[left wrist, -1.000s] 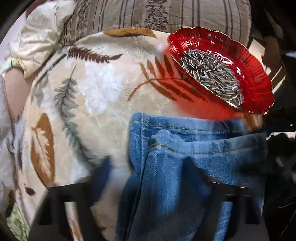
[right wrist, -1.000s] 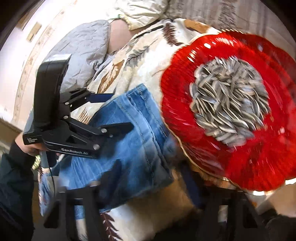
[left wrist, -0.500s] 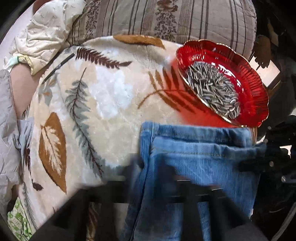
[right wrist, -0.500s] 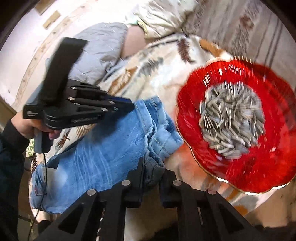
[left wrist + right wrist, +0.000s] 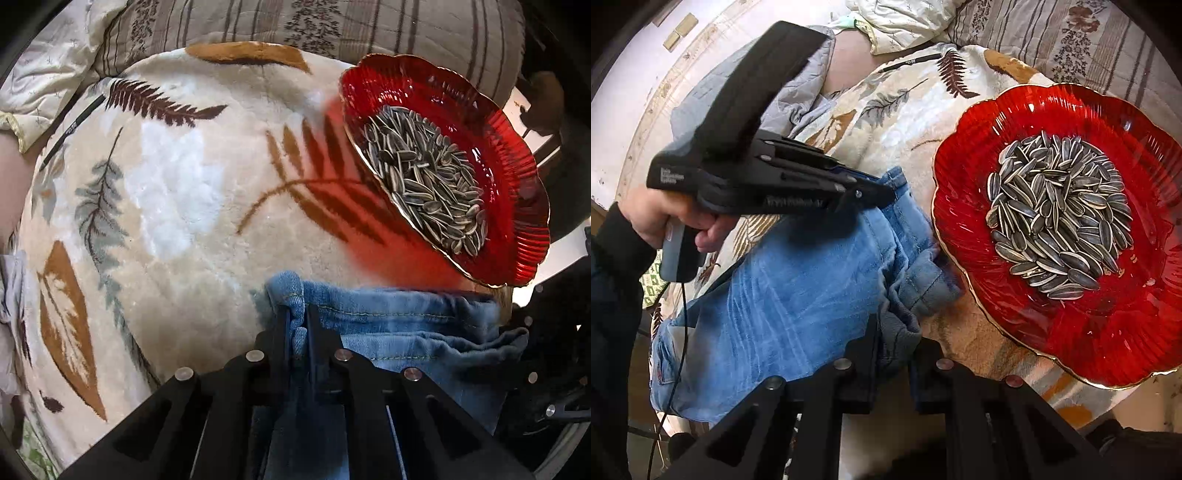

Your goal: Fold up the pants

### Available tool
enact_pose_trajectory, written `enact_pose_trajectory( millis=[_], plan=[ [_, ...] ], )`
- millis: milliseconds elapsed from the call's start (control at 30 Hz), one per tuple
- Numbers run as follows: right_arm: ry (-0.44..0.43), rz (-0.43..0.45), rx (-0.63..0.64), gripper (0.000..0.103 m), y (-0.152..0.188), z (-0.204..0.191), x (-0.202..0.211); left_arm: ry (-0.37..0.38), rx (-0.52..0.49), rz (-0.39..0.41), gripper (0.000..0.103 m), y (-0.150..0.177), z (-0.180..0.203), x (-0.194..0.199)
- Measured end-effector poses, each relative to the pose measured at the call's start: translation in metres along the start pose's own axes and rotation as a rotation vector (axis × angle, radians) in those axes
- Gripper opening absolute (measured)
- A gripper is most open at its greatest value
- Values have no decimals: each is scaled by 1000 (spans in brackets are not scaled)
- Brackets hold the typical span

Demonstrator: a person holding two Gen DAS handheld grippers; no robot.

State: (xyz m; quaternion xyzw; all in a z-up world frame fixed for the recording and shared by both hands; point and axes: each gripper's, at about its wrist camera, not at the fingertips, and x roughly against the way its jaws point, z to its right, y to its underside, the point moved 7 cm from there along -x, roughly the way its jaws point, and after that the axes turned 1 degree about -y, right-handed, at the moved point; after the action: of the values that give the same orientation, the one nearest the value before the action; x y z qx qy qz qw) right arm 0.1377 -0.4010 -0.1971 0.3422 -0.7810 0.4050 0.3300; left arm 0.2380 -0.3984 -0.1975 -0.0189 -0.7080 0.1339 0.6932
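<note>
Light blue jeans [image 5: 798,291] lie on a leaf-patterned fleece blanket [image 5: 177,206], their hem end near a red dish. My left gripper [image 5: 297,325] is shut on the left corner of the jeans' hem [image 5: 291,295]; it also shows in the right wrist view [image 5: 875,192], pinching the far corner. My right gripper [image 5: 895,339] is shut on the near corner of the jeans' hem [image 5: 901,328]. The jeans [image 5: 406,332] stretch between both grippers.
A red glass dish [image 5: 517,177] full of sunflower seeds [image 5: 1060,218] sits right beside the hem [image 5: 1089,350]. A striped pillow [image 5: 332,26] lies behind. A black pen [image 5: 70,129] lies on the blanket's left edge. A grey quilted garment [image 5: 798,88] lies at left.
Both grippers went from open to shut on the hem corners. The left gripper closed on the left corner; the right one keeps its pinch on the near corner.
</note>
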Motion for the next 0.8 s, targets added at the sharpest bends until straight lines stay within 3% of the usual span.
enact_pose_trajectory(
  millis=[233,433,567,667,800],
  plan=[
    [-12,76,39,13,-1,-7,17,-20,32,98,7,6,6,39],
    [10,211,159,13,-3,-33,49,-47,47,184,7,21,6,87],
    [-1,313,268,13,2,-66,72,-77,56,235,8,48,-2,119],
    [-54,372,342,13,5,-102,87,-103,80,261,8,86,-8,147],
    [-166,357,422,13,21,-150,86,-129,123,252,8,137,-13,159]
  ],
)
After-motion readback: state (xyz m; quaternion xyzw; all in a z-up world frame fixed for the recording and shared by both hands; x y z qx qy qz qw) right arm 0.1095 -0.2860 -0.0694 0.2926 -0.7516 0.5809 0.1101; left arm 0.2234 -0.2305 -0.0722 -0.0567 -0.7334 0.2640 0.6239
